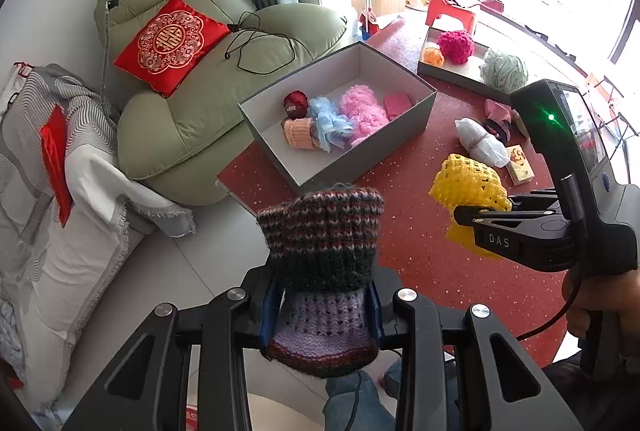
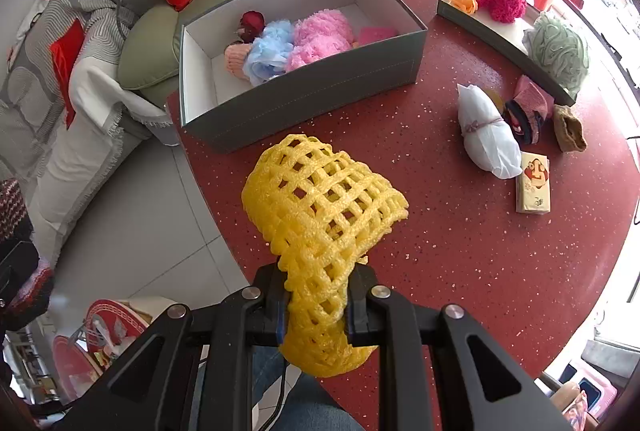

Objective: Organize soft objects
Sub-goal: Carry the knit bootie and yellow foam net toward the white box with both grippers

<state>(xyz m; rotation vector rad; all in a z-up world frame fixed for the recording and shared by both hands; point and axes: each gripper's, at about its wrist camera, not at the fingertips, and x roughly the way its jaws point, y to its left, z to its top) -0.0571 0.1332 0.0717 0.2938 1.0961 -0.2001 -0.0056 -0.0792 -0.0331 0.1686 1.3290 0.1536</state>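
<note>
Fingers of the left gripper [image 1: 322, 311] are clenched on the lilac band of a striped knitted wool piece in maroon, grey and lilac [image 1: 320, 243], held in the air over the near tabletop edge, at 6 o'clock from the grey open cardboard box [image 1: 400, 135]. Fingers of the right gripper [image 2: 316, 305] are clenched on the bunched end of a yellow foam mesh sleeve [image 2: 324, 207], which hangs above the red speckled tabletop [image 2: 460, 251], also at 6 o'clock from the box.

Both pieces look light, soft and floppy. The knit should compress and sag beyond the grip without slipping; its mid-band hold seems sound. The mesh looks springy and easily crushed or torn, so the gathered end is the sensible place to pinch; it may rebound once let go.

Count, working outward: 2 pieces held. Inside the box I make out 5: 1 dark red ball, 1 peach knit, 1 blue ruffle, 1 pink fluffy piece, 1 pink block. At 2 o'clock on the tabletop lie 1 white tied bundle [image 2: 488, 135], 1 small printed tissue pack [image 2: 534, 183], and about 3 small fabric pieces, though these overlap. Further out, 1 shallow grey tray [image 2: 452, 9] holds 1 orange and 1 magenta ball, with 1 green mesh puff [image 2: 560, 49] on its end.
</note>
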